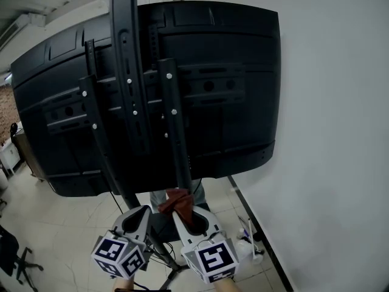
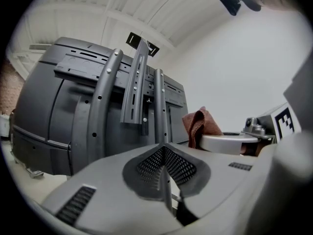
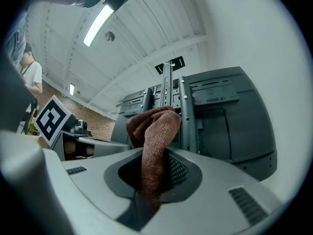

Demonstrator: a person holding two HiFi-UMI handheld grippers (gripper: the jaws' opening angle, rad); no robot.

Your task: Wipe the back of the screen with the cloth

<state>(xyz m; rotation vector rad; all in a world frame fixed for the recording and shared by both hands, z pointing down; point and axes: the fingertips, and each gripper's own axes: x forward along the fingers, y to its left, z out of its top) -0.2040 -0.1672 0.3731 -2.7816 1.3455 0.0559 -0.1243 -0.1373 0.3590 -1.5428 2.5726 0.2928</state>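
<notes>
The cloth (image 3: 155, 141) has its lower end buried between the jaws of the right gripper (image 3: 151, 170). The stand (image 1: 124, 72) runs off the head view's top edge, and the left gripper (image 1: 141, 215) covers its foot.

No readable text, labels or numbers anywhere.

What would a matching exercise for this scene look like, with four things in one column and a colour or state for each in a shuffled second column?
Column one:
1. cloth
2. left gripper
3. right gripper
4. screen

Column two:
A. shut, nothing between its jaws
B. black, its back toward the grippers
C. reddish brown
D. shut on the cloth

Pairs: 1-C, 2-A, 3-D, 4-B
</notes>
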